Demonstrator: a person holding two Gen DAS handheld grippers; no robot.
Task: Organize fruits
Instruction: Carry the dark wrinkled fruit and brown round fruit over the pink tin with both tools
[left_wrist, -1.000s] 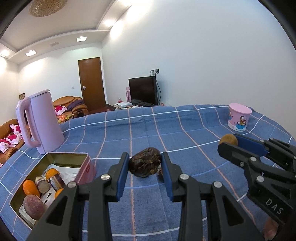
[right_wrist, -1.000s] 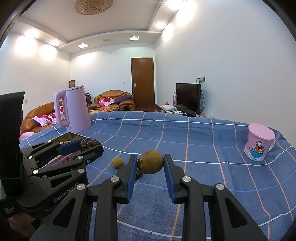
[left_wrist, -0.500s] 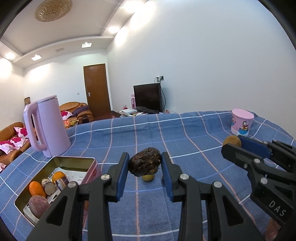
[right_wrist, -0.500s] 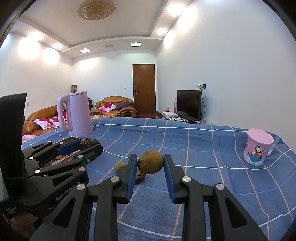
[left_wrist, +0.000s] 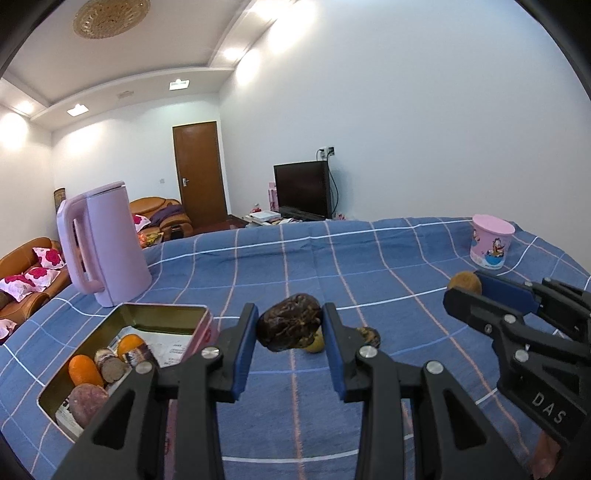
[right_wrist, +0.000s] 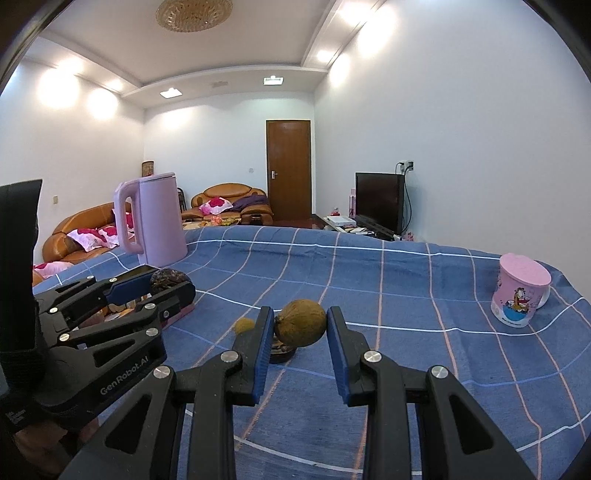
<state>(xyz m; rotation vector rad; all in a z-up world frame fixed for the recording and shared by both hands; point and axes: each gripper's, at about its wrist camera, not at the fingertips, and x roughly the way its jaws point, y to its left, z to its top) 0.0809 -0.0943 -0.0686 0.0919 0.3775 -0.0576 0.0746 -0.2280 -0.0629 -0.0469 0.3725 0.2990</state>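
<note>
In the left wrist view, the left gripper (left_wrist: 290, 326) fills the lower centre of the frame, its blue pads pinching a dark wrinkled fruit (left_wrist: 289, 322) that is lifted off the blue checked tablecloth (left_wrist: 369, 266). Just behind and below it, at centre frame, a small yellow fruit (left_wrist: 317, 344) and a dark brown fruit (left_wrist: 369, 335) lie on the cloth beside each other. At lower left sits an open tin box (left_wrist: 155, 314) holding orange fruits (left_wrist: 85, 369) and other pieces, with a pink kettle (left_wrist: 103, 243) standing behind it at left. A pink cartoon cup (left_wrist: 491, 242) stands at the right edge of the table. In the right wrist view, the right gripper (right_wrist: 300, 326) occupies the lower centre, its pads clamping a round brown fruit (right_wrist: 302, 322) held above the cloth. The left gripper appears there at lower left with the dark fruit at its tips. A small fuzzy yellowish fruit (right_wrist: 244, 325) rests on the cloth left of centre.
</note>
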